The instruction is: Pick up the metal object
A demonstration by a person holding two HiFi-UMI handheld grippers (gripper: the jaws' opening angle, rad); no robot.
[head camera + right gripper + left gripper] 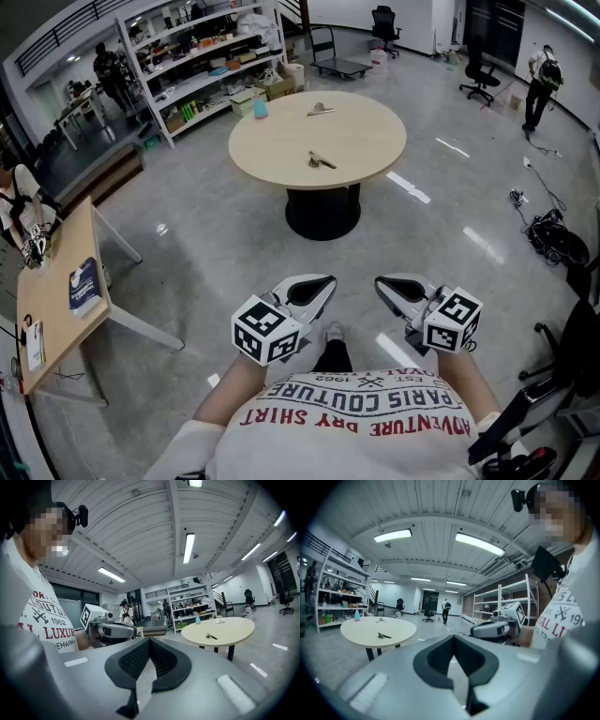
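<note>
A small dark metal object (321, 160) lies near the middle of a round beige table (281, 150), far ahead of me. It also shows in the left gripper view as the metal object (384, 635) and in the right gripper view as the metal object (211, 636). A second, lighter metal piece (321, 111) rests near the table's far edge. My left gripper (323, 282) and right gripper (383, 284) are held side by side close to my chest. Both are shut with nothing between the jaws. Several steps of floor separate them from the table.
A blue bottle (260, 108) stands on the table's far left side. White shelving (202, 56) lines the back left, and a wooden desk (61, 309) stands at the left. Office chairs (480, 70) and a person (539, 84) are at the back right. Cables (553, 234) lie on the floor at the right.
</note>
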